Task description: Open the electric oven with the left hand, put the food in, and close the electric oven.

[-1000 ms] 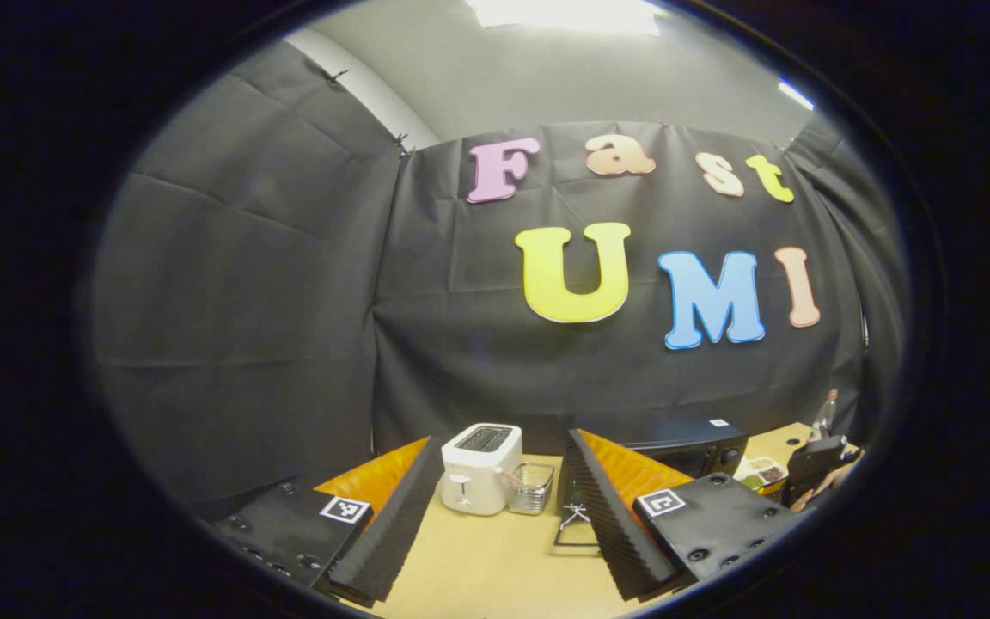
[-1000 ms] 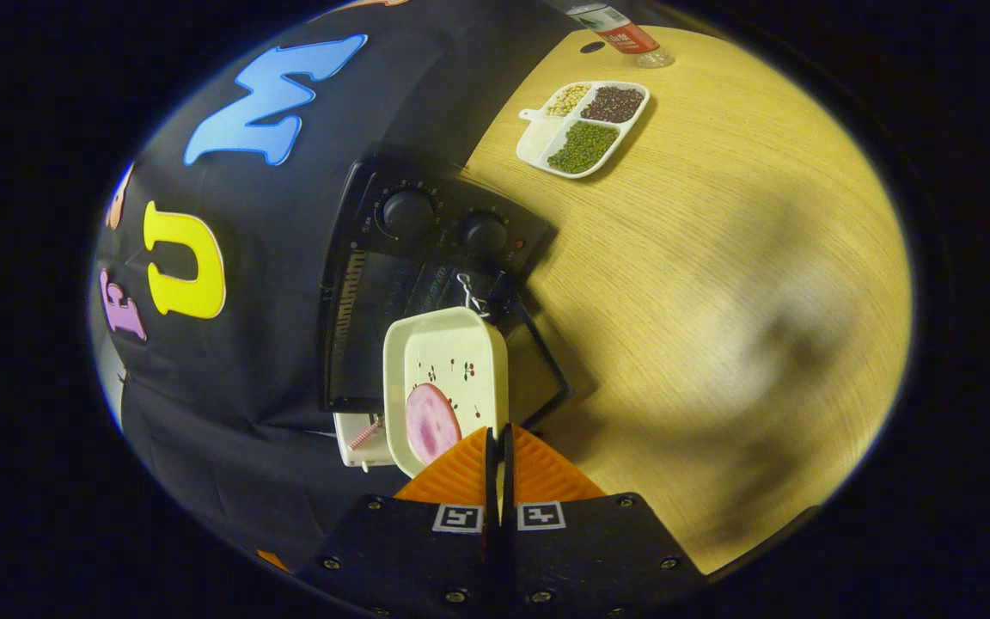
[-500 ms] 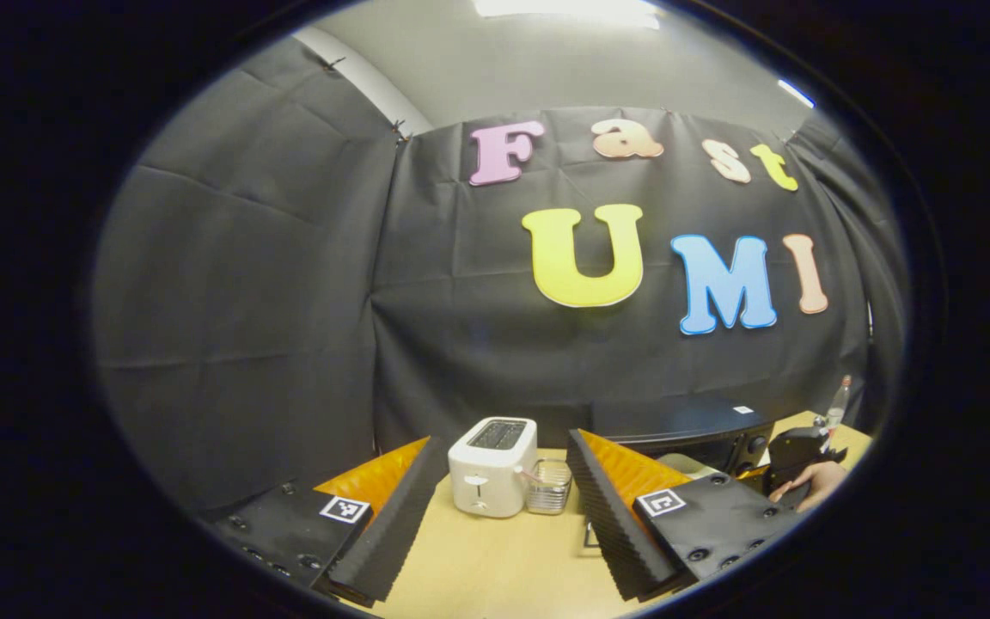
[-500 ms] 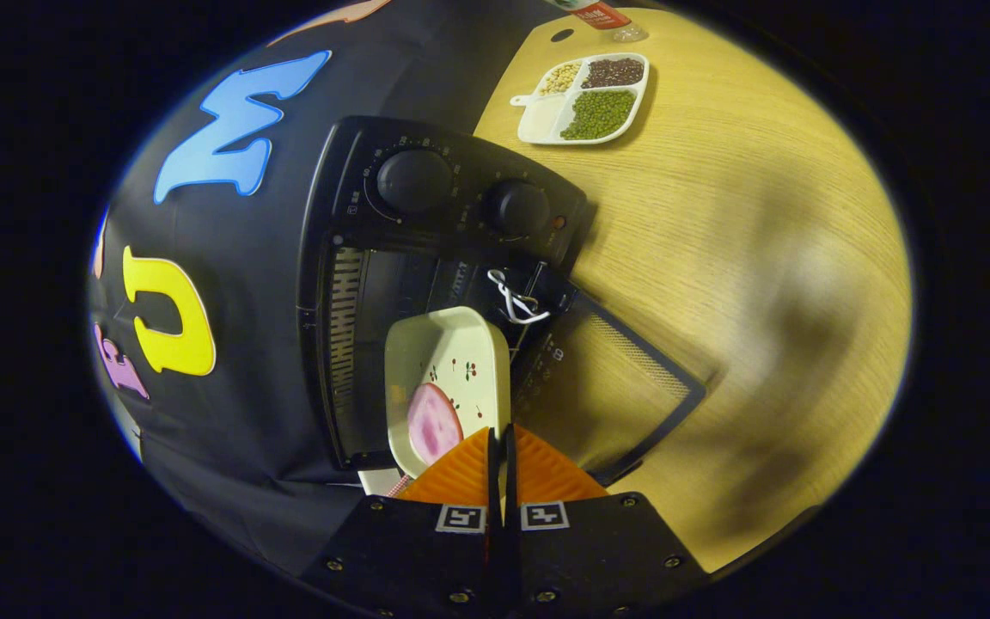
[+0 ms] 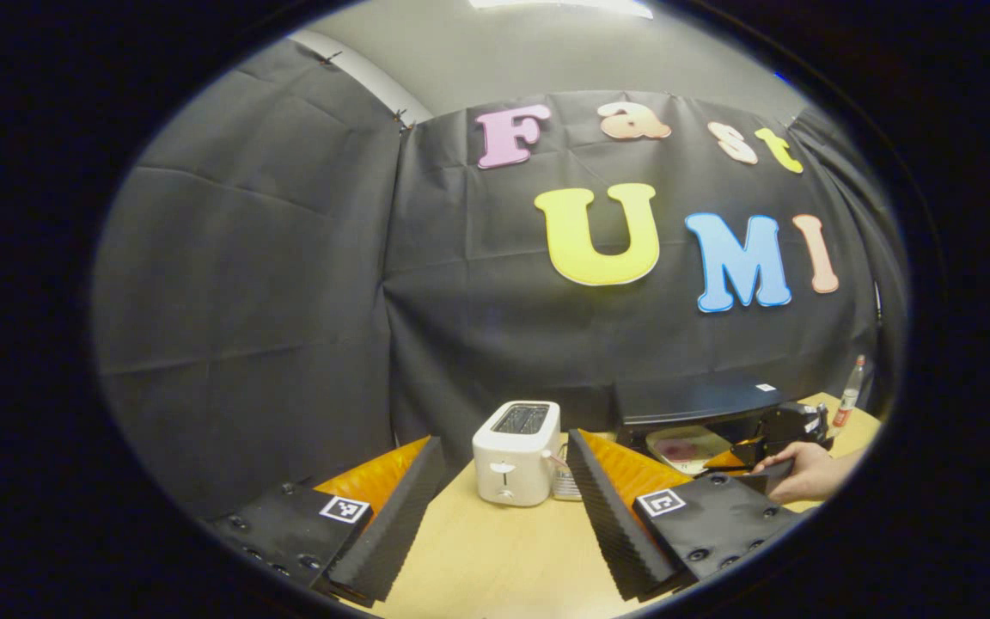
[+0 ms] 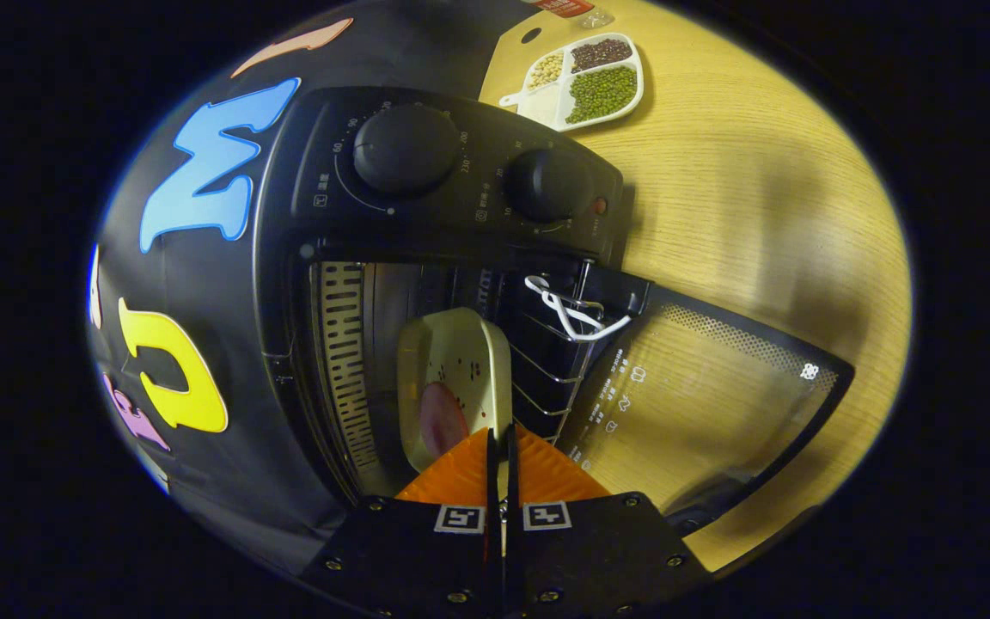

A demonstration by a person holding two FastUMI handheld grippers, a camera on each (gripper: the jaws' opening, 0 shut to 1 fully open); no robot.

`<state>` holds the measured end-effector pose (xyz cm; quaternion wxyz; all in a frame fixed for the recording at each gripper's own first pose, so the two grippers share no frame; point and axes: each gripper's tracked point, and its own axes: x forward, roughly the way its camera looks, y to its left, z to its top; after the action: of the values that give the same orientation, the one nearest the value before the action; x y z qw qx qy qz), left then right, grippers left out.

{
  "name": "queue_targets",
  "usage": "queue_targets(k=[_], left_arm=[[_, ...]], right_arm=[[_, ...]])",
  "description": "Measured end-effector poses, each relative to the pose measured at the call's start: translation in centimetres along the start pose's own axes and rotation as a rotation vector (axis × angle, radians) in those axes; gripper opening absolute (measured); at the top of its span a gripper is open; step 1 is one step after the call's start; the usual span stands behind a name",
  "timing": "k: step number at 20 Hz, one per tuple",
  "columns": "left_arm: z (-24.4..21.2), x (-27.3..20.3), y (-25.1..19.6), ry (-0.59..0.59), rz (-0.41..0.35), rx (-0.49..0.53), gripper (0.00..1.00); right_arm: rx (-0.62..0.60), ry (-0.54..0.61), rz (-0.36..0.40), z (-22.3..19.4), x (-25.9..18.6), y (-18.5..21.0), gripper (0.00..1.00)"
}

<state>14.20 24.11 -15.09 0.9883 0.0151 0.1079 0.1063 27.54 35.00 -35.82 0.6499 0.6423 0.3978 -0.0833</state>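
Black cloth covers the booth's wall above a wooden table (image 5: 495, 559), and in the left gripper view we see the left gripper (image 5: 495, 507) at 6 o'clock with its jaws spread wide and nothing between them. Between its fingers stands a white toaster (image 5: 516, 451). At 4 o'clock the black electric oven (image 5: 693, 404) sits with a plate (image 5: 684, 447) at its mouth, and a hand (image 5: 809, 473) holds the other gripper beside it. A bottle (image 5: 847, 402) stands at 3 o'clock. In the right gripper view we see the oven (image 6: 426, 215) with its glass door (image 6: 701, 413) folded down at 4 o'clock. The right gripper (image 6: 502, 468) at 6 o'clock is clenched on the rim of the cream plate (image 6: 456, 378), which carries a pink slice of food (image 6: 443, 425) and is already partly inside the cavity. At 1 o'clock a divided tray of beans (image 6: 585, 82) lies on the table.
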Motion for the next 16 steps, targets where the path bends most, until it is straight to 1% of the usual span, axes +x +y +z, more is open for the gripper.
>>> queue_targets(k=[2, 3, 4, 5, 7, 8, 9, 11, 13, 14, 16], left_arm=[[0.0, 0.2, 0.1, -0.003, 0.000, 0.009, 0.95], [0.1, 0.2, 0.1, -0.005, -0.002, 0.012, 0.98], [0.1, 0.3, -0.1, -0.006, -0.004, 0.011, 1.00], [0.4, 0.1, -0.2, -0.007, -0.007, 0.009, 1.00], [0.5, 0.0, -1.1, -0.012, -0.017, 0.006, 1.00], [0.6, 0.0, -1.5, -0.014, -0.024, 0.005, 1.00], [0.7, -0.1, -1.8, -0.015, -0.030, 0.006, 1.00], [0.8, -0.4, -2.8, -0.018, -0.042, 0.007, 1.00], [0.8, -0.7, -3.9, -0.018, -0.058, 0.005, 1.00], [0.8, -0.8, -4.4, -0.019, -0.065, 0.002, 1.00], [0.6, -1.2, -5.8, -0.013, -0.083, -0.007, 1.00]], right_arm=[[0.009, 0.000, 0.011, 0.0, 0.3, 0.5, 0.02], [0.000, 0.003, 0.012, 0.0, 0.3, 0.6, 0.06], [-0.022, 0.008, 0.019, 0.1, 0.2, 0.6, 0.06], [-0.033, 0.014, 0.042, -0.4, 0.3, 1.0, 0.09], [-0.042, 0.029, 0.089, 0.0, -0.7, 1.8, 0.15], [-0.047, 0.040, 0.110, -0.1, -1.2, 2.2, 0.30], [-0.063, 0.054, 0.126, -0.5, -1.5, 2.5, 0.43], [-0.100, 0.083, 0.125, -0.8, -2.4, 2.3, 0.98], [-0.139, 0.101, 0.122, -0.7, -4.1, 2.3, 0.98], [-0.170, 0.100, 0.133, -0.5, -4.9, 2.6, 0.97], [-0.268, 0.103, 0.159, -0.3, -6.9, 3.1, 0.97]])
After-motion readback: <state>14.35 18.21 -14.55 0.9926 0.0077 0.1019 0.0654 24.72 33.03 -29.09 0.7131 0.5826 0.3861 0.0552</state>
